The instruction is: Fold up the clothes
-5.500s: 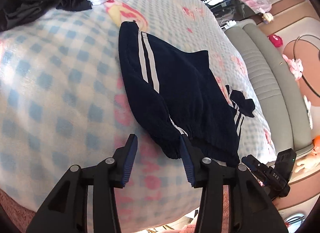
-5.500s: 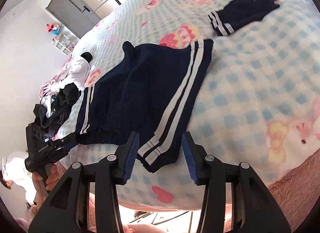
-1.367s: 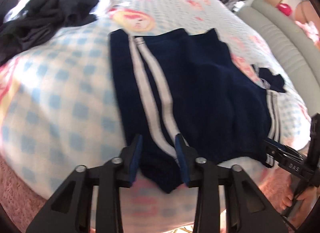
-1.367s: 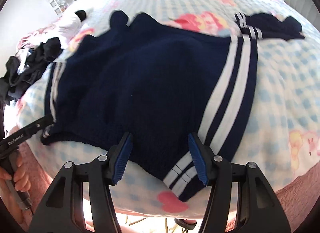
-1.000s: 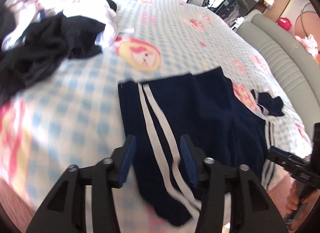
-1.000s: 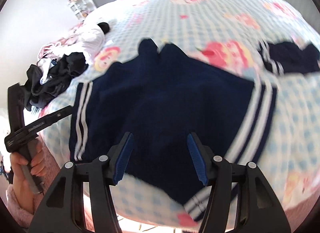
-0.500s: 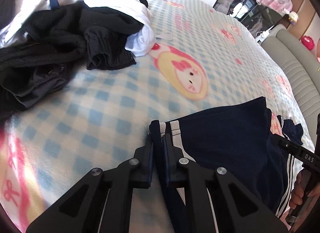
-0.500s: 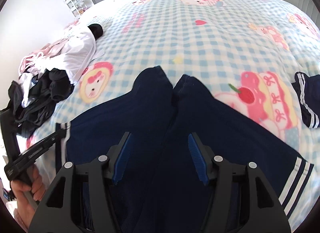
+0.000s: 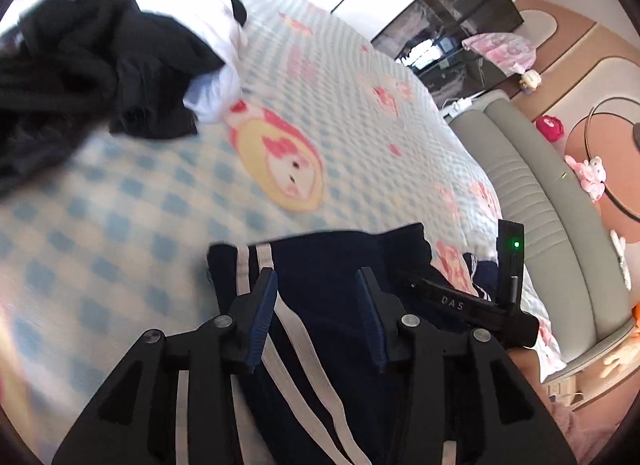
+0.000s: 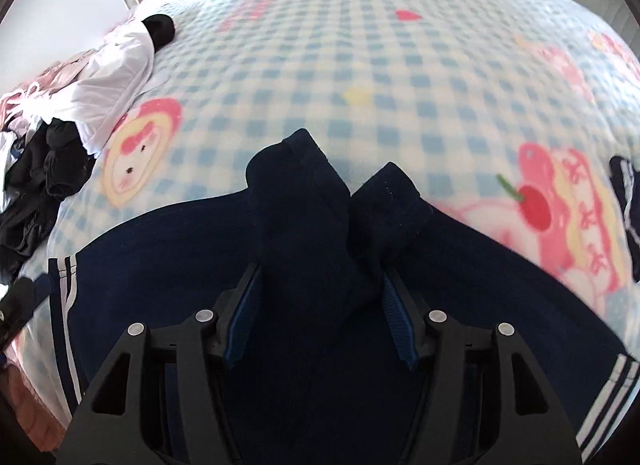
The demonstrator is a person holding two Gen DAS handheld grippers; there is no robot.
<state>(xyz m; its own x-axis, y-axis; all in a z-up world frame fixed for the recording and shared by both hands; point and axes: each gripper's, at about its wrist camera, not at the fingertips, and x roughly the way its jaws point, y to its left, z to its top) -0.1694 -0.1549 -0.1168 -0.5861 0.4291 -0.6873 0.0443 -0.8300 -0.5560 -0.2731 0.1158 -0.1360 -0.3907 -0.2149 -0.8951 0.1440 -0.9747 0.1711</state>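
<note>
Navy shorts with two white side stripes [image 9: 320,289] lie spread on the checked bed cover [image 9: 140,205]. My left gripper [image 9: 316,285] is open just above their striped side edge, jaws apart, nothing held. In the right wrist view the shorts [image 10: 312,257] fill the lower half, with two leg ends pointing away. My right gripper [image 10: 320,277] is open, its jaws on either side of the bunched middle of the shorts. The right gripper body [image 9: 472,305] shows in the left wrist view.
A heap of black and white clothes [image 9: 100,57] lies at the bed's far left; it also shows in the right wrist view [image 10: 60,137]. A small navy striped garment [image 10: 628,193] lies at the right. A grey padded headboard [image 9: 540,185] borders the bed.
My left gripper has opened and let go of the striped edge of the shorts. My right gripper has moved forward over the middle of the shorts, still open.
</note>
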